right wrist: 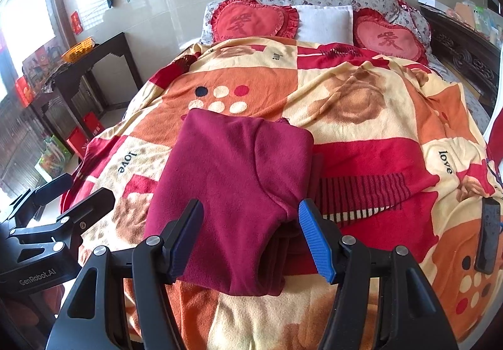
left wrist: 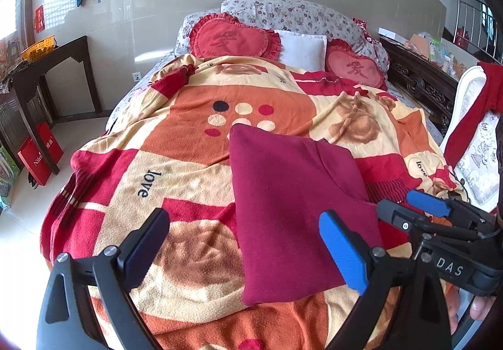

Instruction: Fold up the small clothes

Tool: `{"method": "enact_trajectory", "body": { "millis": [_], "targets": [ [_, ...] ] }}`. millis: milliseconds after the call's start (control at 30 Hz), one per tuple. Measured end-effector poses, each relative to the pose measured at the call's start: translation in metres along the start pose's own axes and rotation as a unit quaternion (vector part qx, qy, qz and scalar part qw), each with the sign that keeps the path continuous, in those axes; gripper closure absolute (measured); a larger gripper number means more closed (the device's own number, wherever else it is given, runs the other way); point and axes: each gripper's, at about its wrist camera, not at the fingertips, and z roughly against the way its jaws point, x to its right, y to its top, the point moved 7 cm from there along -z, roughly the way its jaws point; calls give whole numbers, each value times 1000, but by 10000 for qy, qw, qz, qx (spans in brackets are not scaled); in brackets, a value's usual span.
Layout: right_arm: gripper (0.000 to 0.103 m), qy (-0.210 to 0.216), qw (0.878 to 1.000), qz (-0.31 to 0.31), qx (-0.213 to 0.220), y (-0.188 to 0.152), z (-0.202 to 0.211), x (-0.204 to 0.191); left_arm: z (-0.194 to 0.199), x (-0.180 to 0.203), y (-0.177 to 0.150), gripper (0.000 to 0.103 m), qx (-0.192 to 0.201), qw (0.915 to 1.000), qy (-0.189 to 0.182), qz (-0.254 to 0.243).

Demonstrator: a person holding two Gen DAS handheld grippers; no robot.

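Observation:
A dark red fleece garment (left wrist: 292, 208) lies folded into a flat rectangle on the patterned blanket (left wrist: 188, 136) near the bed's foot; it also shows in the right wrist view (right wrist: 232, 189). My left gripper (left wrist: 245, 243) is open and empty, its fingers apart over the garment's near left part. My right gripper (right wrist: 251, 230) is open and empty, with its fingers on either side of the garment's near edge, just above it. The right gripper also shows at the right edge of the left wrist view (left wrist: 418, 208), and the left gripper shows at the left edge of the right wrist view (right wrist: 72, 193).
Two red heart cushions (left wrist: 235, 39) and a white pillow (left wrist: 301, 48) lie at the bed's head. A dark side table (left wrist: 47, 67) with a yellow basket stands left. A white chair (left wrist: 471, 130) with a red cloth stands right. A dark phone (right wrist: 489, 233) lies on the blanket.

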Motion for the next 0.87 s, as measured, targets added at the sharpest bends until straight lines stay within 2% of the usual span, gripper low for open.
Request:
{"method": "enact_trajectory", "body": {
  "millis": [667,867],
  "targets": [
    [59,45,10000,-33,-80,-5,-9,-1,-9,-6,-1,5,-77,10000,19,36],
    [59,54,9999,-21,-131,-6,-13,-1,-9,-5,0,5,39,10000,-35,-6]
  ]
}}
